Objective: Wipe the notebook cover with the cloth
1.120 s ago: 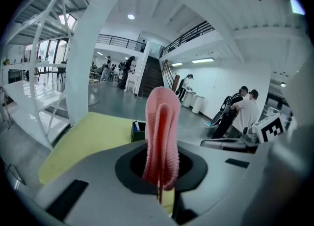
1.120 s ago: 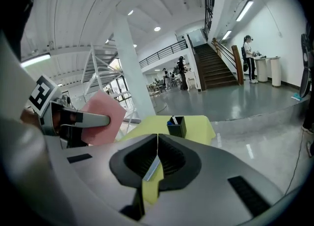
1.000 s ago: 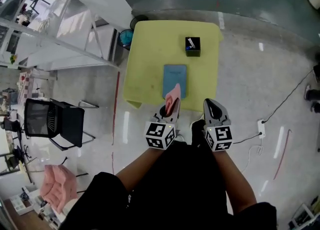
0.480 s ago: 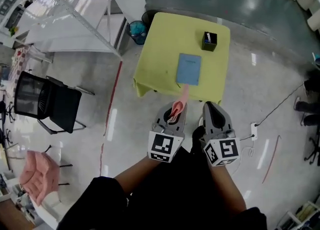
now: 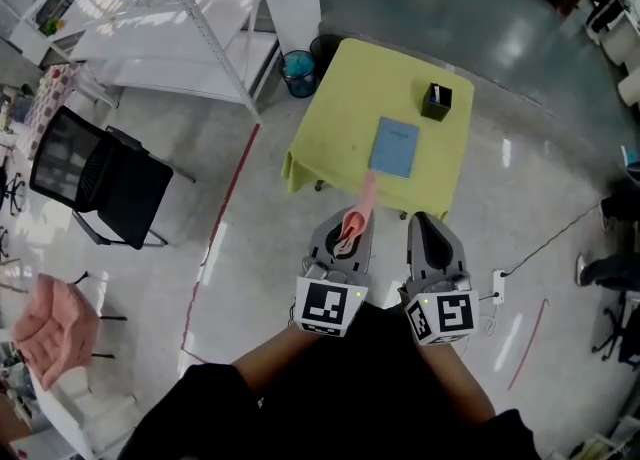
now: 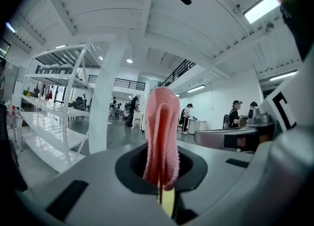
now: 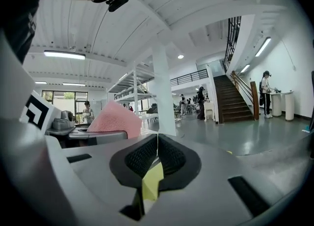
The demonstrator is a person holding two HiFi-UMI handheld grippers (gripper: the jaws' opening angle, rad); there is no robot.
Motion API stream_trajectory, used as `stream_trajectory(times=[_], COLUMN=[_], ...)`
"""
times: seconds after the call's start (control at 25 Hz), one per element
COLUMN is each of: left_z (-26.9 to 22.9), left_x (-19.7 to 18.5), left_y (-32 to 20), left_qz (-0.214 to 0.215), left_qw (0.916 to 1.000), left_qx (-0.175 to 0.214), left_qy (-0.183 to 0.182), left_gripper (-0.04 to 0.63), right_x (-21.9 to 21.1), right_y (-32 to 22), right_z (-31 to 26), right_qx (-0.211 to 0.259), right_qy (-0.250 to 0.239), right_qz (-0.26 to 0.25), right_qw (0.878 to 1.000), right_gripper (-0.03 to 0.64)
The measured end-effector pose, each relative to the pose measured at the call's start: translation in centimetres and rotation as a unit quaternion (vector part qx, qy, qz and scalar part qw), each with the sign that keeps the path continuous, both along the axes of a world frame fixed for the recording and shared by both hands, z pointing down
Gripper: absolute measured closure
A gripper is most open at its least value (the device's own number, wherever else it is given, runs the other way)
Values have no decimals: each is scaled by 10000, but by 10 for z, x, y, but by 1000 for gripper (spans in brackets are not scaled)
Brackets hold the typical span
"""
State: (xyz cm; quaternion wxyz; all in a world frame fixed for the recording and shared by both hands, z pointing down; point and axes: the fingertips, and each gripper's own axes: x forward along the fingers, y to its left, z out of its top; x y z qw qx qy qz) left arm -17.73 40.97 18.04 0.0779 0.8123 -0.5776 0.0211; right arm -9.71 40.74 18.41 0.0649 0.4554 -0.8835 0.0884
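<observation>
Left gripper (image 6: 162, 190) pinching the cloth (image 6: 161, 131), right gripper (image 7: 156, 158) closed on nothing. Notebook (image 5: 394, 146) on yellow table (image 5: 345, 108) at 12 o'clock, glossy grey floor (image 5: 250, 248).

The cloth's (image 6: 162, 131) lower end is hidden between the clamped jaws of the left gripper (image 6: 161, 178). In the head view the notebook (image 5: 395, 146) is too small to tell any cover marks, as is what the black box (image 5: 435, 101) holds. The pink bundle (image 5: 50, 333) is cut off by the left edge.
</observation>
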Motion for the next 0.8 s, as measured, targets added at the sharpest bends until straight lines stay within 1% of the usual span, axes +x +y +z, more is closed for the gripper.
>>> stream_trajectory(times=[0.12, 0.24, 0.36, 0.48, 0.6, 0.8], left_z=[2, -1, -4, -3, -7, -11], left_x=[6, 20, 32, 40, 43, 46], left_y=[10, 16, 19, 22, 25, 20], left_qz=[-3, 74, 143, 177, 167, 175], left_qw=[10000, 9998, 9996, 9996, 9996, 9995], left_qx=[18, 154, 217, 201, 207, 234], left_qy=[79, 135, 115, 10, -43, -80], left_gripper=[572, 572, 572, 572, 572, 572], right_x=[10, 23, 33, 42, 48, 55], right_y=[10, 20, 24, 24, 24, 20], right_z=[3, 8, 10, 6, 0, -4], right_qx=[-39, -47, -49, 45, 146, 161], right_qy=[155, 233, 235, 224, 196, 143], right_qz=[65, 132, 200, 254, 284, 382], right_qw=[9999, 9996, 9995, 9994, 9993, 9990], right_gripper=[584, 584, 584, 585, 584, 584])
